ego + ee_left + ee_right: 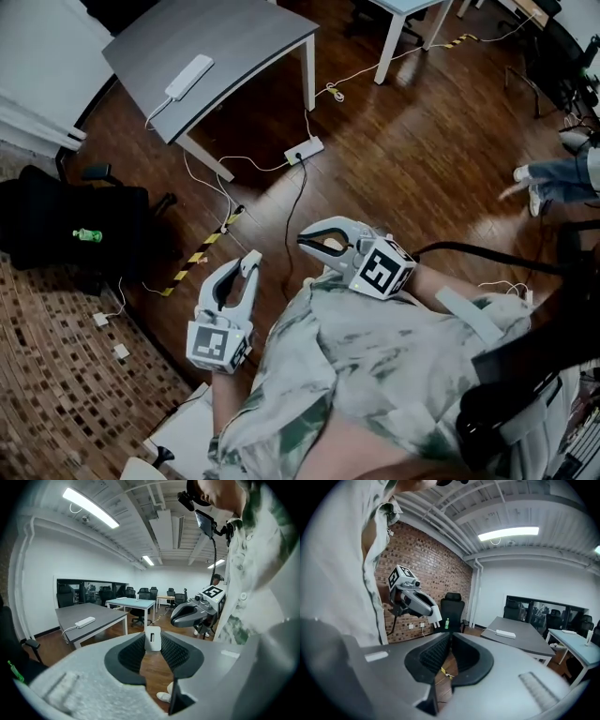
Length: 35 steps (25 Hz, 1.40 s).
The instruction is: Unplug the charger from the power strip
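Head view: left tongs (246, 272) pinch white charger (251, 260) at tips, in air over wooden floor (403, 169). Right tongs (302, 241) just beside, pressed together, empty. White strip (190, 77) lies on grey counter (244, 42), well apart from charger. Second strip (305, 150) on floor, cables attached.
Left gripper view: charger clamped between pads.
Right gripper view: tips meet, nothing between; charger's prongs bare.
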Each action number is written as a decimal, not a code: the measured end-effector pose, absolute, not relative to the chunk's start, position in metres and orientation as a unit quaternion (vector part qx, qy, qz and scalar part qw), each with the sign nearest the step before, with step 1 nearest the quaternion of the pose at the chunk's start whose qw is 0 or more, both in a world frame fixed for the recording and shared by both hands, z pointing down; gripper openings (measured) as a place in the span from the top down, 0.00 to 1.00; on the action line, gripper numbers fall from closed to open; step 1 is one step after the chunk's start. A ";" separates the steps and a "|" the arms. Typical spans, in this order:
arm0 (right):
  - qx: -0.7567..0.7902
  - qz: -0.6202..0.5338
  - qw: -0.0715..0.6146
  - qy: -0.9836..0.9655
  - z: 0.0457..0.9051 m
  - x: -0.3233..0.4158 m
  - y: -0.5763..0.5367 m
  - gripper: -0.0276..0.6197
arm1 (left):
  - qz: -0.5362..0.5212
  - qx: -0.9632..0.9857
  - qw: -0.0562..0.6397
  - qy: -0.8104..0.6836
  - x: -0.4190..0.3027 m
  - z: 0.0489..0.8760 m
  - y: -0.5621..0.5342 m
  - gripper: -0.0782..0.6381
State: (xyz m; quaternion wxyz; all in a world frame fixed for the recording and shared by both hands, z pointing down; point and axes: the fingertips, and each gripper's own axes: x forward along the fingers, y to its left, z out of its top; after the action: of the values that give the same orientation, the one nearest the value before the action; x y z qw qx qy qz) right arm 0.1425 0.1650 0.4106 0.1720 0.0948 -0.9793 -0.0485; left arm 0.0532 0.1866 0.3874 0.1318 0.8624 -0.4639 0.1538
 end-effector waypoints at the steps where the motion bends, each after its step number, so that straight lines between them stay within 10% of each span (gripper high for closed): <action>1: 0.093 -0.049 0.172 -0.979 0.412 0.139 0.172 0.92 | 0.152 0.865 0.133 -0.459 0.054 0.388 0.192 0.74; 35: 0.087 -0.103 0.163 -0.977 0.382 0.142 0.245 0.92 | 0.150 0.888 0.110 -0.421 0.080 0.373 0.253 0.74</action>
State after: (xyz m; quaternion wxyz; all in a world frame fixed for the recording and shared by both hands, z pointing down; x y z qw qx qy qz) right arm 0.1418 0.2450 0.3824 0.1626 0.0873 -0.9774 -0.1032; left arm 0.0796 0.2531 0.3731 0.1102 0.8878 -0.4210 0.1496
